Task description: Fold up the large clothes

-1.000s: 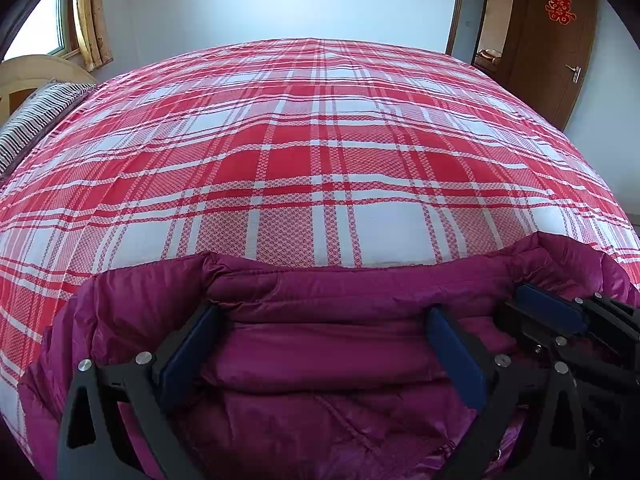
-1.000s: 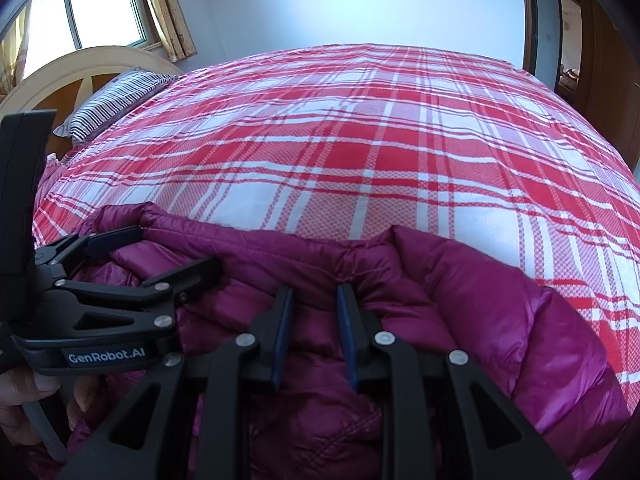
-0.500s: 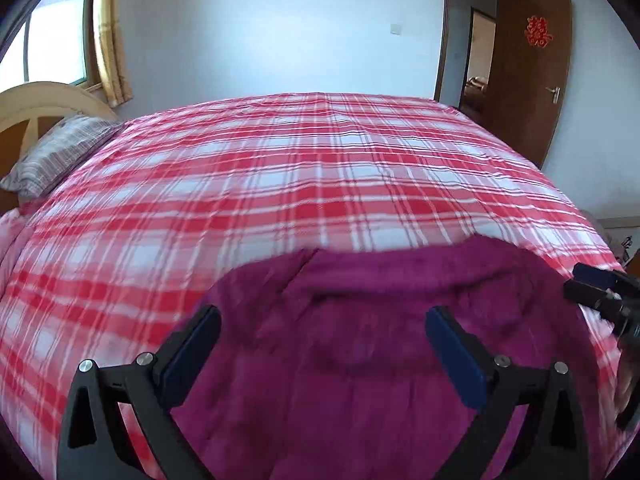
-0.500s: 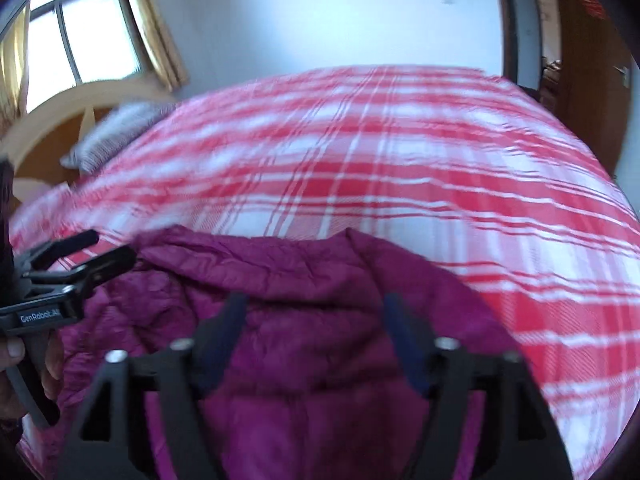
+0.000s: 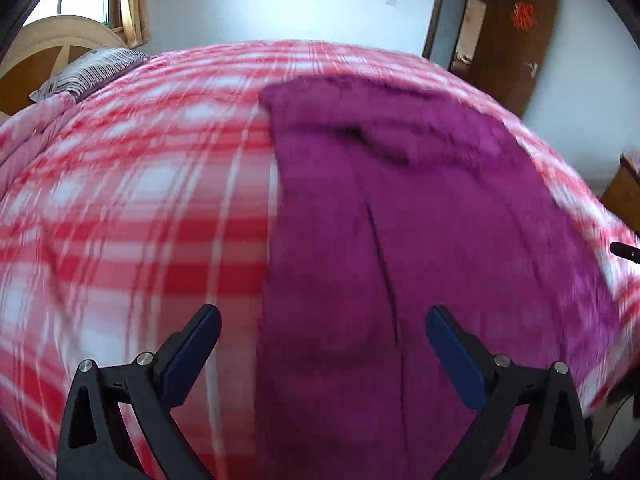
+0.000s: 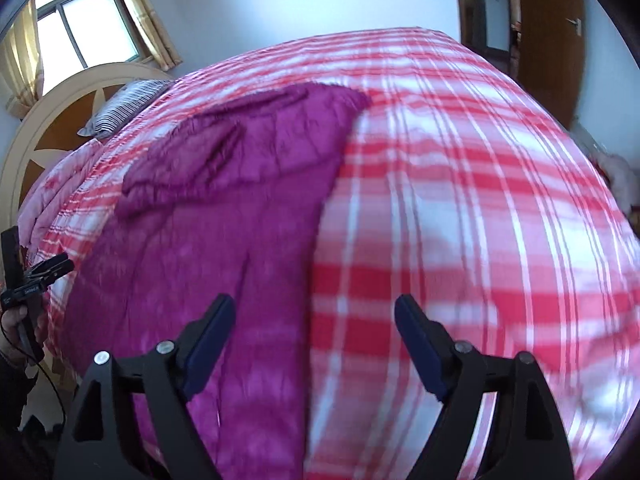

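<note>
A magenta quilted jacket point(image 5: 400, 220) lies spread flat on the red and white plaid bed point(image 5: 120, 200), reaching from the near edge towards the far side. It also shows in the right wrist view point(image 6: 224, 208). My left gripper point(image 5: 322, 344) is open and empty, raised above the jacket's near left edge. My right gripper point(image 6: 314, 338) is open and empty, raised above the jacket's near right edge. The left gripper also shows at the left edge of the right wrist view point(image 6: 44, 274). Both views are motion-blurred.
A striped pillow point(image 5: 88, 74) and a rounded wooden headboard point(image 6: 60, 120) are at the far left. A brown door point(image 5: 516, 40) stands at the back right. A wooden cabinet point(image 5: 624, 196) is beside the bed on the right.
The right gripper opened and let go of the jacket. Both grippers rose and drew back and apart. The jacket, bunched near the edge before, now lies spread along the bed.
</note>
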A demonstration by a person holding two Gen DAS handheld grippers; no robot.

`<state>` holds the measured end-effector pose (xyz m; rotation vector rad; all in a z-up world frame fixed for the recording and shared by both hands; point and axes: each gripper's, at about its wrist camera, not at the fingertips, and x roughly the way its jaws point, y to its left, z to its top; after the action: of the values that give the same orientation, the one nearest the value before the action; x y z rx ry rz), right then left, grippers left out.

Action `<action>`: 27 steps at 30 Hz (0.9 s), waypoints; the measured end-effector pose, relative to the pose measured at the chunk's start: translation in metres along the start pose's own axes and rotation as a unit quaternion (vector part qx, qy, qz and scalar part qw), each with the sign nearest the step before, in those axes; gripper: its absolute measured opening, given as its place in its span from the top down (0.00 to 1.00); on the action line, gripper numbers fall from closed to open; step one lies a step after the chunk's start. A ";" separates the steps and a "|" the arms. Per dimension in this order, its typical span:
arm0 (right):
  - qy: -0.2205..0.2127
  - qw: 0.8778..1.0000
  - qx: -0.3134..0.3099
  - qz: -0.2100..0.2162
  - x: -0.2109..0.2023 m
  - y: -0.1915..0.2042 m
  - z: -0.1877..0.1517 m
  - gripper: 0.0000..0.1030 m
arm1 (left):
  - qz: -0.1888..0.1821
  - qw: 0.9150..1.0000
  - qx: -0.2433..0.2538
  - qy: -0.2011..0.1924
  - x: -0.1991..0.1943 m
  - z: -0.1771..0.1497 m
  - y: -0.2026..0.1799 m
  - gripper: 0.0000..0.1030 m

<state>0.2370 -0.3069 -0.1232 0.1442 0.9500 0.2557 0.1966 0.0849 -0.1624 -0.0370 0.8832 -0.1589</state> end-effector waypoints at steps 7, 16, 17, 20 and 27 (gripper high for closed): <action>0.003 0.999 0.041 -0.008 0.002 0.007 -0.074 0.21 | 0.010 1.000 0.016 0.009 -0.004 -0.039 -0.007 0.03; -0.015 0.999 0.009 0.040 -0.004 0.029 -0.083 0.90 | -0.031 0.996 0.087 -0.003 -0.031 -0.037 -0.032 0.93; -0.022 0.998 0.014 0.052 -0.011 0.030 -0.082 0.91 | -0.048 0.995 0.083 -0.015 -0.045 -0.034 -0.029 0.94; -0.051 0.994 0.025 0.088 -0.044 0.031 -0.082 0.91 | -0.105 0.991 0.061 -0.052 -0.094 -0.023 -0.018 0.94; -0.155 0.975 0.012 0.160 -0.161 0.048 -0.075 0.92 | -0.188 0.969 0.046 -0.153 -0.199 0.008 -0.004 0.94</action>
<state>0.0794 -0.3049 -0.0287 0.3508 0.6161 0.5038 0.0785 0.1116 -0.0041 -0.1383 0.5515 -0.5345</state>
